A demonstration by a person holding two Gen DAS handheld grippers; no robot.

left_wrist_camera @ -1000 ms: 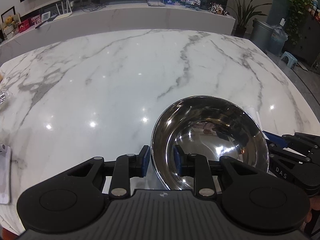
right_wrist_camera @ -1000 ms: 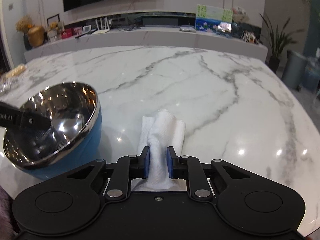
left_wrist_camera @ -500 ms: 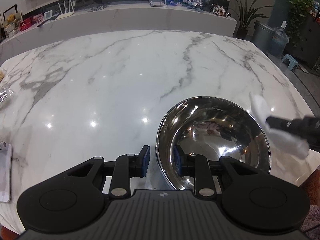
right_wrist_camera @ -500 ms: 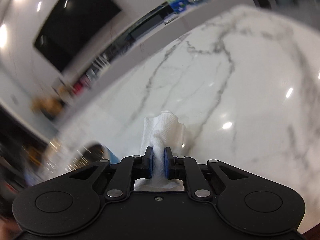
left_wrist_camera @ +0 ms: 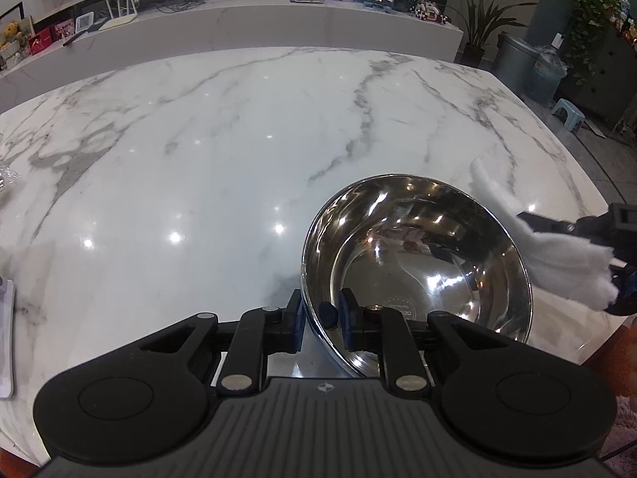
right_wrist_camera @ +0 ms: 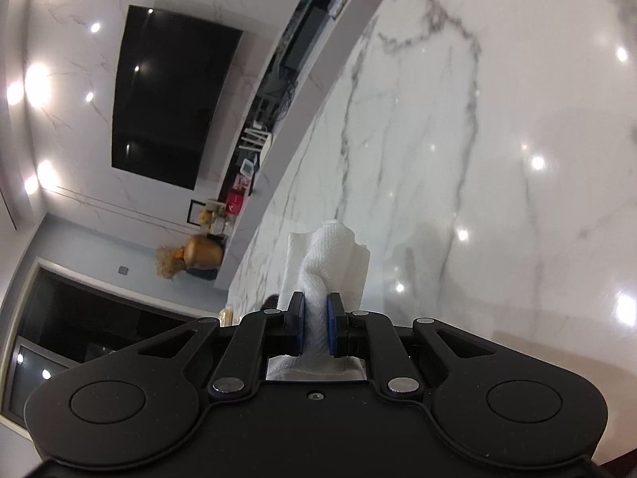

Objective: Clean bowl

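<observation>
A steel bowl [left_wrist_camera: 418, 263] with a mirror-bright inside stands on the marble table [left_wrist_camera: 199, 159], near its front right. My left gripper [left_wrist_camera: 321, 318] straddles the bowl's near rim, one pad outside and one inside, and its jaws are closing onto the rim. My right gripper [right_wrist_camera: 315, 320] is shut on a folded white paper towel [right_wrist_camera: 330, 255] and is rolled onto its side. In the left wrist view the towel [left_wrist_camera: 557, 255] hangs just right of the bowl's rim, with one black right finger [left_wrist_camera: 549, 222] showing above it. The bowl is out of the right wrist view.
A flat white object [left_wrist_camera: 6, 338] lies at the table's left edge, with crinkled plastic [left_wrist_camera: 8, 183] further back. The table's right edge [left_wrist_camera: 577, 183] runs close behind the towel. Beyond the table is a long counter [left_wrist_camera: 239, 20] with small items.
The right gripper lifted the towel off the table, rolled onto its side and carried it up beside the bowl's right rim. The left jaws narrowed onto the rim.
</observation>
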